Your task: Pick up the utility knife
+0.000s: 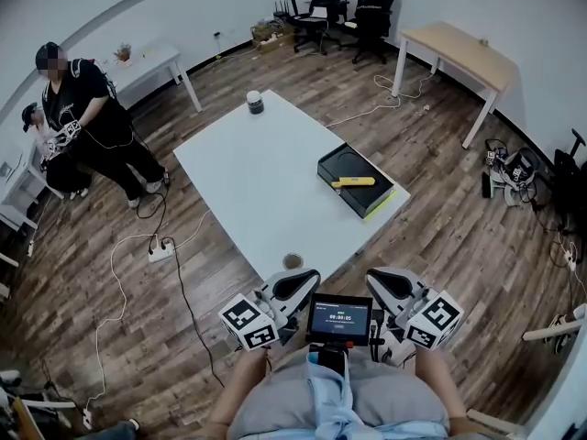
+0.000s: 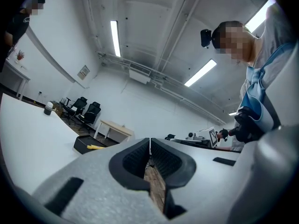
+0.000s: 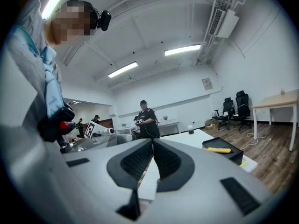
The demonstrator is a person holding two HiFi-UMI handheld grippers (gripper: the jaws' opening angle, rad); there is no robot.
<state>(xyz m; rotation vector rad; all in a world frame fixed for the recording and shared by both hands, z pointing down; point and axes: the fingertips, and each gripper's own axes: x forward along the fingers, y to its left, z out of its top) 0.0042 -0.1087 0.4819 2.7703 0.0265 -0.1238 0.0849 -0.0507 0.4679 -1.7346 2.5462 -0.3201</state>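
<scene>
The yellow utility knife (image 1: 353, 182) lies on top of a flat black box (image 1: 356, 180) at the right edge of the white table (image 1: 266, 181). Both grippers hover low, close to my body and short of the table's near corner, far from the knife. My left gripper (image 1: 298, 284) is shut with nothing between its pads. My right gripper (image 1: 381, 280) is shut and empty too. The left gripper view shows the knife (image 2: 96, 147) small at the left, beyond its closed tips (image 2: 150, 141). In the right gripper view the knife (image 3: 217, 150) lies at the right of its closed tips (image 3: 153, 143).
A dark cup (image 1: 255, 102) stands at the table's far end and a small round object (image 1: 292, 261) near its front corner. A person (image 1: 92, 117) stands at the left. A wooden desk (image 1: 459, 49), office chairs (image 1: 353, 3) and floor cables (image 1: 160, 248) surround the table.
</scene>
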